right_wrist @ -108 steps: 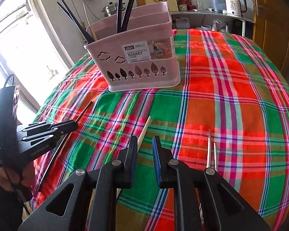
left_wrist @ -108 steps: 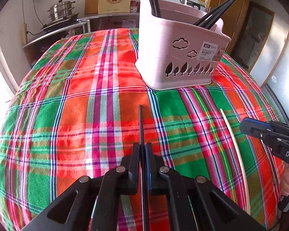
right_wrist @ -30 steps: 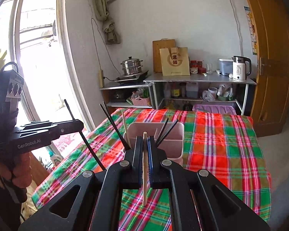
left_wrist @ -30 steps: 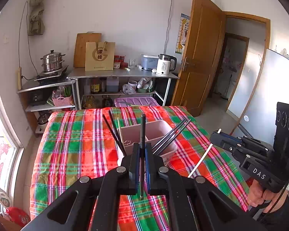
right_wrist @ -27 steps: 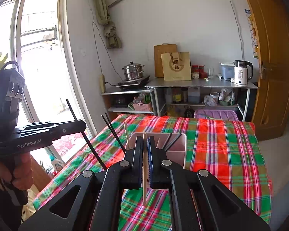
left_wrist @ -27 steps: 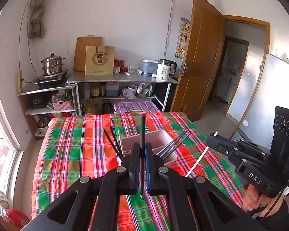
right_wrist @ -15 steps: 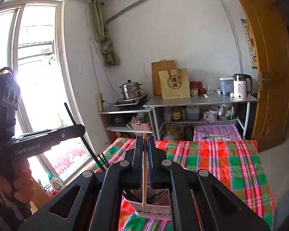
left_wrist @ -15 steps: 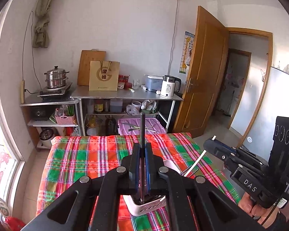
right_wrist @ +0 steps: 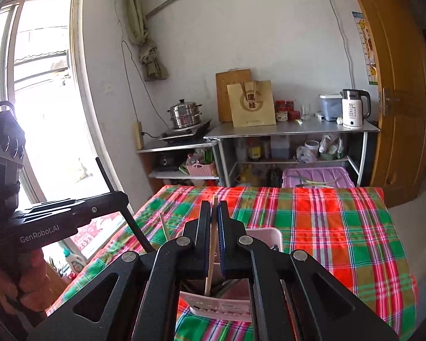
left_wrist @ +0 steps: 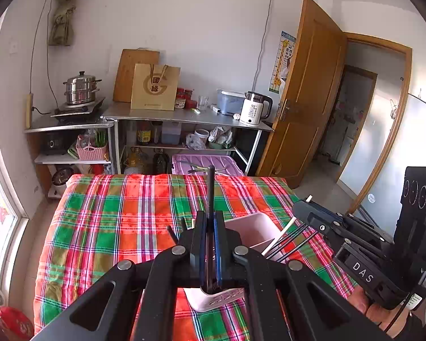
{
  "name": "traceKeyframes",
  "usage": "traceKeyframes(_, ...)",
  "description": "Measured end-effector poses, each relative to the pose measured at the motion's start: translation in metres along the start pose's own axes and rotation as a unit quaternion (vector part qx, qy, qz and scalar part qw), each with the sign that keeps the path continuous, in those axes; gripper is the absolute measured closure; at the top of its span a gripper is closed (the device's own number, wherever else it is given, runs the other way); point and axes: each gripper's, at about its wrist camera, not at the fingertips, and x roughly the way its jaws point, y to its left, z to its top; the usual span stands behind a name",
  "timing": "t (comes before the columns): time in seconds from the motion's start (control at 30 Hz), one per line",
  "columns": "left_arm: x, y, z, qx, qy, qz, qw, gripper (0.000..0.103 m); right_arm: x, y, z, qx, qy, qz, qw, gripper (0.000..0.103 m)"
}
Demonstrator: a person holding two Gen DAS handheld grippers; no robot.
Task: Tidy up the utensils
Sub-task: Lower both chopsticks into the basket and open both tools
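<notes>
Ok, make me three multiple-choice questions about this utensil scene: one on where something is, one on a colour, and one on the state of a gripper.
1. Where does the pink basket stand?
A. on the plaid tablecloth
B. on the metal shelf
C. on the floor

2. What colour is the chopstick in the left gripper?
A. white
B. black
C. red

3. How is the right gripper?
A. wide open and empty
B. shut on a pale chopstick
C. shut on a spoon

Answers:
1 A, the cloth shows all around the basket.
2 B, the black chopstick rises dark between the pads.
3 B, the pale stick runs between the closed pads.
</notes>
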Motion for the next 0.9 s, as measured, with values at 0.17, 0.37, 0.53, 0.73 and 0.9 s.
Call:
traceKeyframes(0.17, 0.015, 0.005, -0.018, -0.003, 0.022, 0.004, 0.9997, 0.099, 0.011, 0.002, -0.012, -0.008, 0.029, -0.004, 1.000, 0.098)
traceKeyframes(0.37, 0.028, 0.007, -0.032, -0.003, 0.042, 0.005, 0.9991, 0.098, 0.026, 0.003, -0.023, -0.017, 0.072, -0.011, 0.997, 0.097)
traceKeyframes(0.53, 0.023, 0.007, -0.031, -0.005, 0.041, 0.007, 0.9991, 0.098, 0.021, 0.000, -0.024, -0.017, 0.080, -0.015, 0.997, 0.095)
traceKeyframes(0.73, -0.004, 0.005, -0.030, -0.003, 0.009, 0.005, 0.9999, 0.087, -0.005, -0.002, -0.018, -0.016, 0.053, -0.008, 0.998, 0.087)
traceKeyframes(0.9, -0.032, 0.003, -0.042, -0.005, -0.014, 0.007, 0.9999, 0.086, -0.034, -0.004, -0.019, -0.014, 0.032, 0.000, 0.999, 0.087)
